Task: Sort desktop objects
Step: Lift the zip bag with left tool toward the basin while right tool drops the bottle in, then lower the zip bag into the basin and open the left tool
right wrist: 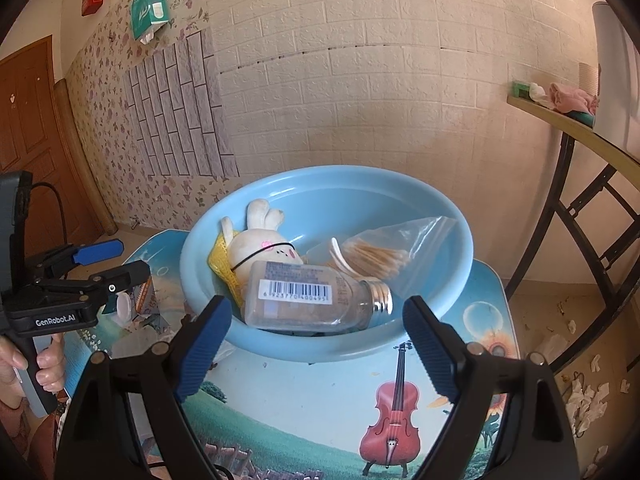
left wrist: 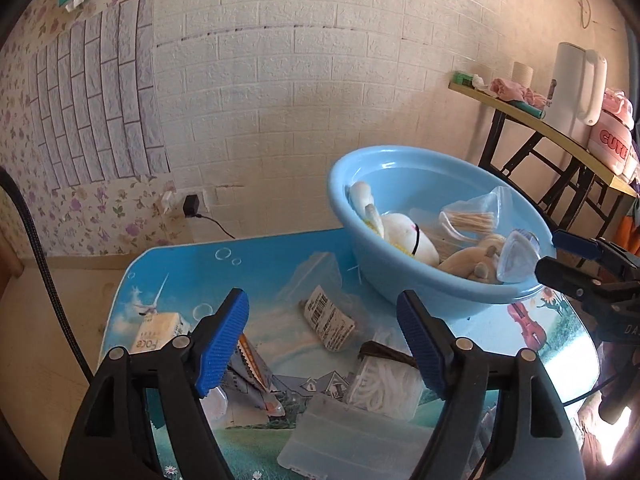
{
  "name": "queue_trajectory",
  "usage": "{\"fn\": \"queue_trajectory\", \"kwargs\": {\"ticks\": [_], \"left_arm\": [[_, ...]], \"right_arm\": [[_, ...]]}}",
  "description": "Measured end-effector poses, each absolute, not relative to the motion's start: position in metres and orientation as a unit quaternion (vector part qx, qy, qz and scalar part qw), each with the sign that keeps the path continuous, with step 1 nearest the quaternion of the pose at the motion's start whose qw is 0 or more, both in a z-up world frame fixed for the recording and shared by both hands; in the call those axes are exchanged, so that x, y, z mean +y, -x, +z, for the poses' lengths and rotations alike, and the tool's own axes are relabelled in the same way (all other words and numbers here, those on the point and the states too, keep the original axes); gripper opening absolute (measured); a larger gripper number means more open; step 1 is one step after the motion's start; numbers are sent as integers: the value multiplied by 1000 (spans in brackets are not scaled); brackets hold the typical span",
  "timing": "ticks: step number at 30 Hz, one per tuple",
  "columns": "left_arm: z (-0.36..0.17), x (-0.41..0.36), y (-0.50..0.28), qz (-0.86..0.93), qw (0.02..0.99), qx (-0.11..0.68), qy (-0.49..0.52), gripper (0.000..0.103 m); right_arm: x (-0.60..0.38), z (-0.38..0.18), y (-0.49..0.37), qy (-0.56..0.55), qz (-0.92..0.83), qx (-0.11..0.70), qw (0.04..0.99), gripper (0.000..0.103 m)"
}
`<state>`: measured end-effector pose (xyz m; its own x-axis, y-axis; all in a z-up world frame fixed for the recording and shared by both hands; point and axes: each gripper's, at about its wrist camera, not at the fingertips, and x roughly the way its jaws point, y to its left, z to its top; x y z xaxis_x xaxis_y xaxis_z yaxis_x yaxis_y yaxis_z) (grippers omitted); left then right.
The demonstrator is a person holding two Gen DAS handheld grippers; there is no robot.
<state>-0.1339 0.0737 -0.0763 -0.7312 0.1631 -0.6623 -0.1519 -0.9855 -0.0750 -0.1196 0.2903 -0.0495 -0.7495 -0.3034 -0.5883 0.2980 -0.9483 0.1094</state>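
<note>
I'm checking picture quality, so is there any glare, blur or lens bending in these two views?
Left wrist view: blown-out glare at the lower right corner, wall lines bowed by the fisheye. Right wrist view: sharp, barcode on the bottle readable, side table edge curved.

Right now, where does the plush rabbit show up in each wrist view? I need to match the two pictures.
Left wrist view: the plush rabbit lies right of centre, inside the blue basin, against its left wall.
Right wrist view: the plush rabbit lies near the centre, in the basin's left half, behind the clear bottle.
Shared landmark: the bag of cotton swabs beside it in the basin.
</note>
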Motion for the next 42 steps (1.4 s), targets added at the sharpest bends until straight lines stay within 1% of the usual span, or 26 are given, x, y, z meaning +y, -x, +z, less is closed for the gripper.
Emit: {"fn": "queue_trajectory", "kwargs": {"ticks": [6, 10, 11, 12, 14, 15, 18, 21, 25, 32, 37, 42], "left_arm": [[-113, 80, 158, 904, 105, -24, 414, 76], [-127, 84, 172, 892, 109, -33, 436, 76], [-130, 85, 175, 889, 115, -38, 442, 74], [-132, 87, 177, 885, 126, -44, 447, 59], [-134, 89, 179, 879, 150, -53, 449, 40], [-134, 89, 180, 879, 151, -51, 449, 26], [-132, 89, 180, 878, 153, -44, 452, 12], [-128, 84, 176, 885, 141, -42, 441, 9], [-114, 74, 164, 902, 113, -42, 414, 8], [-68, 58, 149, 930, 99, -69, 347, 8], [-34, 67, 145, 939, 125, -73, 313, 8], [-27, 104, 154, 933, 162, -52, 316, 8]], "right_arm": [[290, -50, 122, -314, -935, -2, 164, 89], [290, -50, 122, -313, -935, 1, 166, 89], [290, -51, 123, -312, -935, 1, 166, 89], [290, -50, 123, -312, -935, 2, 166, 89], [290, -51, 123, -313, -935, 2, 166, 89], [290, -51, 123, -313, -935, 2, 167, 89], [290, -51, 124, -313, -935, -1, 168, 89], [290, -50, 123, -312, -935, -1, 168, 89], [290, -51, 121, -311, -936, -4, 167, 89], [292, -48, 118, -307, -937, -8, 167, 89], [294, -50, 118, -310, -937, -4, 162, 89], [296, -52, 121, -309, -939, -1, 151, 89]]}}
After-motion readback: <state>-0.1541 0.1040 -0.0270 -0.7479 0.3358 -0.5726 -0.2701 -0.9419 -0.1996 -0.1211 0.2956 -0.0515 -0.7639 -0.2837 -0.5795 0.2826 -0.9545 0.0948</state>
